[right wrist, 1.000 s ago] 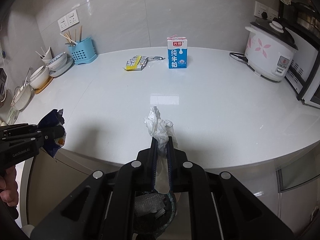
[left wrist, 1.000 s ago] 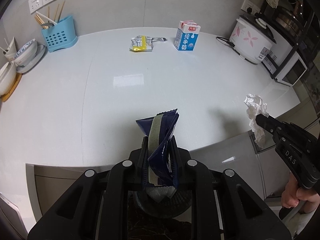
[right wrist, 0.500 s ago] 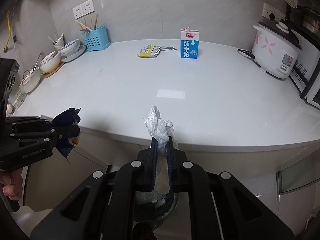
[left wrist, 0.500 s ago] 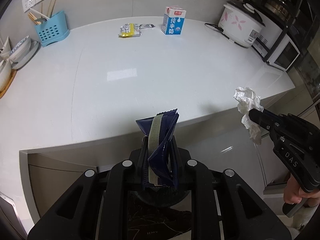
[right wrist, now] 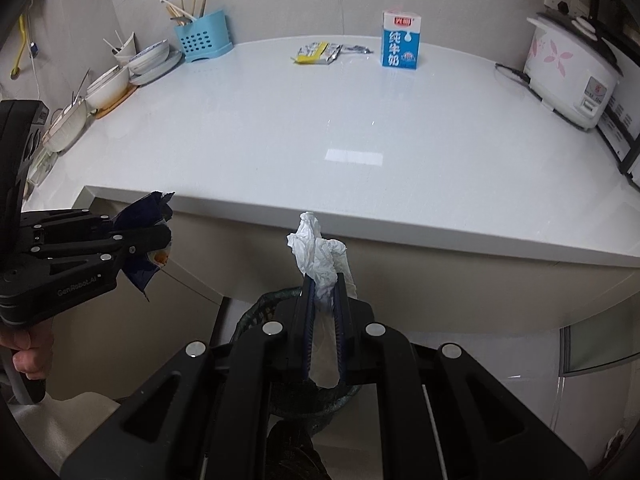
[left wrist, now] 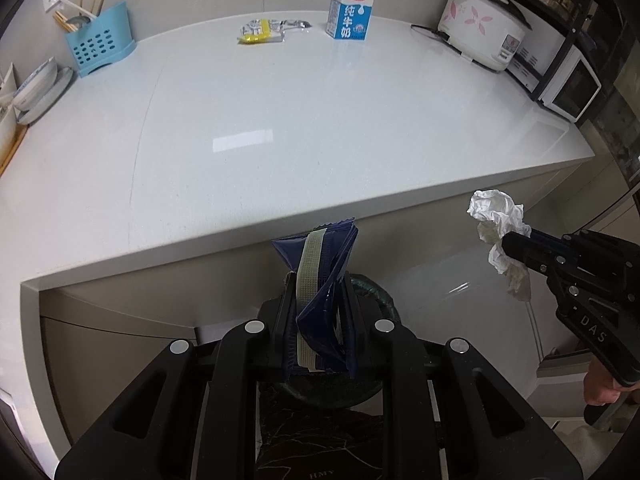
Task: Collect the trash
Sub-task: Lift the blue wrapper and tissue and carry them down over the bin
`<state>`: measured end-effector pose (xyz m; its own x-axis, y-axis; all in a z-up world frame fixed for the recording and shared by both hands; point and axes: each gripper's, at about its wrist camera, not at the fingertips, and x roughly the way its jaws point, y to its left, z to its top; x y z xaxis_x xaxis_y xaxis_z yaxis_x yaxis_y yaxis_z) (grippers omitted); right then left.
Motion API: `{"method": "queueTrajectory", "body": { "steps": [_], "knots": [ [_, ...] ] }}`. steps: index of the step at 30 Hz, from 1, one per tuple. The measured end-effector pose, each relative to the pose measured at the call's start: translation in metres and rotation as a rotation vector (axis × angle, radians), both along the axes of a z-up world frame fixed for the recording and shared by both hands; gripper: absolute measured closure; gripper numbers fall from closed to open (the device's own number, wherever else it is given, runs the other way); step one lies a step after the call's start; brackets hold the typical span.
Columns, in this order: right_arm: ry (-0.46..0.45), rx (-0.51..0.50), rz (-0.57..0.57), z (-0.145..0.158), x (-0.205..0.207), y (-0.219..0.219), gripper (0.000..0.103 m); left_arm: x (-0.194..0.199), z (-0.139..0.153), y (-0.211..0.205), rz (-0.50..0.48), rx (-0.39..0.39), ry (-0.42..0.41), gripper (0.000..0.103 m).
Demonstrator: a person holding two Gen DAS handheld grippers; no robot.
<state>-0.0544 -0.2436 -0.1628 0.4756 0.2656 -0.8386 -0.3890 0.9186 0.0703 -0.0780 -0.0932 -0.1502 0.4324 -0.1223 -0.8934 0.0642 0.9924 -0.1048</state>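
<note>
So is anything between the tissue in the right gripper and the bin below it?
Nothing visible. The crumpled tissue, clamped in the right gripper, hangs past the counter edge over the dark bin, whose rim shows just beneath the fingers.

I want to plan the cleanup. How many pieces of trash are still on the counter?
2: a yellow wrapper and a milk carton, near the back wall. Nothing else seems hidden.

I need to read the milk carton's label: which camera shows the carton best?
The right wrist view: the milk carton faces it squarely there. The left wrist view shows it angled, with a side panel too, near the top edge.
</note>
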Motion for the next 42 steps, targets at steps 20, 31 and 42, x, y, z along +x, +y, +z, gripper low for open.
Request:
{"method": "queueTrajectory", "body": {
  "steps": [20, 31, 42],
  "knots": [
    [0.147, -0.01, 0.033, -0.098, 0.013, 0.006, 0.095, 0.006, -0.1, 0.012, 0.006, -0.045, 0.091, 0.085],
    [0.213, -0.032, 0.051, -0.144, 0.022, 0.016, 0.095, 0.007, -0.128, 0.007, 0.011, -0.024, 0.13, 0.085],
    [0.302, -0.07, 0.108, -0.188, 0.032, 0.039, 0.092, 0.006, -0.14, 0.013, 0.03, -0.01, 0.164, 0.085]
  ]
}}
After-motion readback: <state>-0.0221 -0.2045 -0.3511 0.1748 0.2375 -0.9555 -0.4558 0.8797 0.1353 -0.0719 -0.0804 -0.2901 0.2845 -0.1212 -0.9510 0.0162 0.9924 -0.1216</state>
